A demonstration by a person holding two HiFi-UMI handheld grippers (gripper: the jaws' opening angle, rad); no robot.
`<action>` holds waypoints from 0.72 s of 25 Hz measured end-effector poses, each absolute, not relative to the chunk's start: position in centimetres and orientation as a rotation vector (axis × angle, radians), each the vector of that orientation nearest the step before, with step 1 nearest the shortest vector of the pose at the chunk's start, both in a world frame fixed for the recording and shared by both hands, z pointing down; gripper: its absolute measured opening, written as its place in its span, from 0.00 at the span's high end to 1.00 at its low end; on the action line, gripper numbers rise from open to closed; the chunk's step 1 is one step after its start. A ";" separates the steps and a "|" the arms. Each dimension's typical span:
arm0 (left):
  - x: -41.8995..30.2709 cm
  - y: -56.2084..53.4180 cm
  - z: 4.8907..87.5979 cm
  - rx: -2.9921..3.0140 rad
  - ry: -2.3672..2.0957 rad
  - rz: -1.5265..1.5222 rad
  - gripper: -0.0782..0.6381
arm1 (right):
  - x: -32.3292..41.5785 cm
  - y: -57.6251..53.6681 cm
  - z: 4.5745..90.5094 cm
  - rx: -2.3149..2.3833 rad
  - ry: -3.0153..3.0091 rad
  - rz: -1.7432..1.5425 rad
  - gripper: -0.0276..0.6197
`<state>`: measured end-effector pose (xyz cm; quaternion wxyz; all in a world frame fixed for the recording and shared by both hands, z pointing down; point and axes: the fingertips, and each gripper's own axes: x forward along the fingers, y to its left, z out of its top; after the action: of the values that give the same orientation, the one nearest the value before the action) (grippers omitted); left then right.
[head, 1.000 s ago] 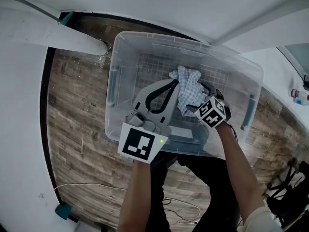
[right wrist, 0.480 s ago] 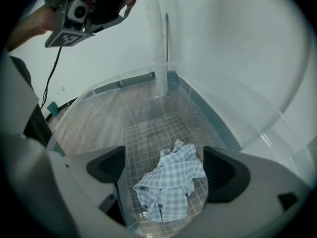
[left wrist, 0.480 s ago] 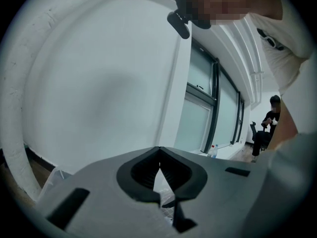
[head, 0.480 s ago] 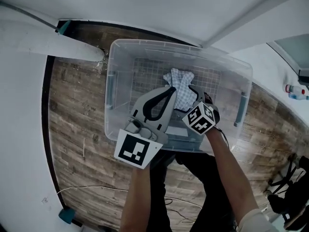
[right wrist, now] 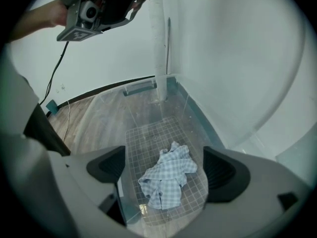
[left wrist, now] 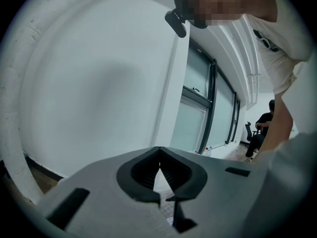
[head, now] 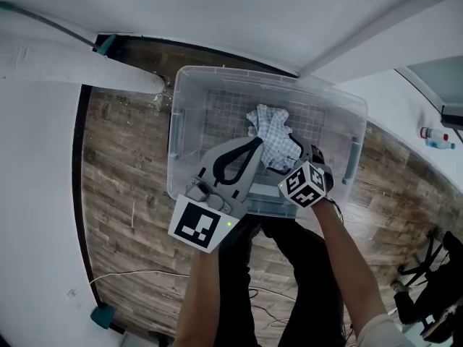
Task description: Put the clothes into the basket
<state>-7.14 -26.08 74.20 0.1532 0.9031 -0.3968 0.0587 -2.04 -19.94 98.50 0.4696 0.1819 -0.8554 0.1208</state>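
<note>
Right tongs (right wrist: 165,168) gaping wide, empty, hovering over checked cloth (right wrist: 169,178) lying crumpled lower centre inside basket (head: 275,85); left tongs (left wrist: 159,157) closed, gripping nothing, pointing toward wall

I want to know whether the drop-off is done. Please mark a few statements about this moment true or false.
1. The checked cloth lies on the bottom of the clear plastic bin. True.
2. The right hand-held gripper is clamped on the cloth. False: its jaws stand wide apart above the cloth and hold nothing.
3. The left hand-held gripper has its jaws together. True.
4. The bin stands on a white table. False: it stands on the wood-plank floor.
5. The left hand-held gripper holds a second garment. False: nothing is between its jaws.
</note>
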 end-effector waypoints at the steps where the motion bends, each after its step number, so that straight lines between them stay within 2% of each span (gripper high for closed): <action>1: -7.0 -26.0 73.3 2.602 -1.125 0.181 0.87 | -2.0 -20.2 97.5 0.457 -2.098 0.292 0.24; 13: -5.4 -26.8 60.5 2.684 -1.080 0.240 0.87 | -1.7 -23.0 83.4 0.504 -2.149 0.267 0.24; 18: -5.5 -26.8 56.8 2.769 -1.142 0.466 0.87 | -1.2 -23.7 77.0 0.598 -2.206 0.290 0.24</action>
<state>-5.51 -26.80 56.76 0.0549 0.9121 -0.3760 0.1536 -1.25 -23.70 76.97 0.4069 0.2371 -0.8747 0.1150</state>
